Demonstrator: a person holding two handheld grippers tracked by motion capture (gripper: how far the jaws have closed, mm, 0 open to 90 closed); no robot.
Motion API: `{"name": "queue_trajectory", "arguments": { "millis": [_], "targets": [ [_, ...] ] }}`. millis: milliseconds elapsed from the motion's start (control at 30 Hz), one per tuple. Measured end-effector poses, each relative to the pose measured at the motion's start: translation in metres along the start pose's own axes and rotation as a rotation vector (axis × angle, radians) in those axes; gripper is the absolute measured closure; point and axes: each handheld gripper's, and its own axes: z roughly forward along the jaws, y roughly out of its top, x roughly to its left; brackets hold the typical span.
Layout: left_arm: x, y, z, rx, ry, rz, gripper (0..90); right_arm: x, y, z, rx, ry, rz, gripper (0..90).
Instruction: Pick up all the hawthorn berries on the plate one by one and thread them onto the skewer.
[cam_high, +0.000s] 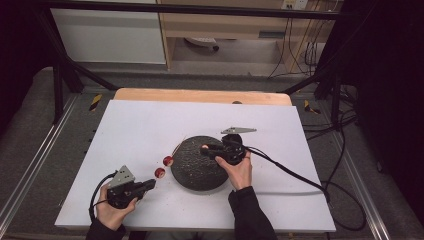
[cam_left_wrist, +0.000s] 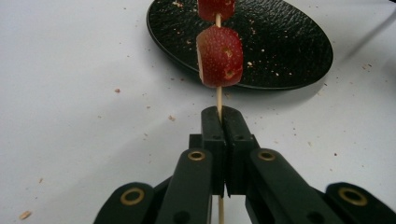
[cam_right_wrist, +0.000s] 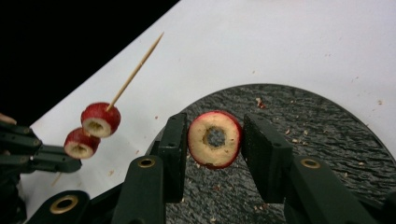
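At about 7 o'clock on the white worktop (cam_high: 150, 125), the left hand-held gripper (cam_high: 148, 184) is pressed together on the bare lower end of a thin wooden skewer (cam_left_wrist: 218, 100). Two red fruit slices (cam_left_wrist: 220, 56) are already threaded on it, and its point aims toward 1 o'clock. The skewer looks light and likely brittle, so the low pinch well clear of the fruit seems right. Toward the centre lies a dark, crumb-flecked round plate (cam_high: 192, 172). Above its 1 o'clock edge, the right hand-held gripper (cam_right_wrist: 215, 140) pinches a cored slice (cam_right_wrist: 215, 139) by its red skin: pale flesh, a hole through the middle. It looks soft and easily crushed, so a gentle hold on the rim suits it.
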Motion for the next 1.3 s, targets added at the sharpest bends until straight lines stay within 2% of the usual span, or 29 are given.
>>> {"name": "queue_trajectory", "arguments": {
  "millis": [267,633,800,967,1300],
  "targets": [
    [-0.006,0.000,0.005,-0.003,-0.001,-0.003,88.6,-0.004,-0.013,-0.002,-0.129,0.016,0.065,61.9],
    [-0.019,0.006,0.016,-0.009,0.007,-0.004,88.5,-0.005,-0.018,-0.013,-0.280,0.023,0.099,61.9],
    [-0.025,0.010,0.020,-0.019,0.011,-0.003,88.5,-0.006,-0.014,-0.020,-0.355,0.023,0.107,61.9],
    [-0.029,0.014,0.023,-0.031,0.013,-0.010,88.6,-0.006,-0.008,-0.026,-0.428,0.044,0.132,61.9],
    [-0.042,0.020,0.032,-0.045,0.002,-0.007,88.6,-0.010,0.003,-0.030,-0.512,0.040,0.166,61.9]
  ]
}}
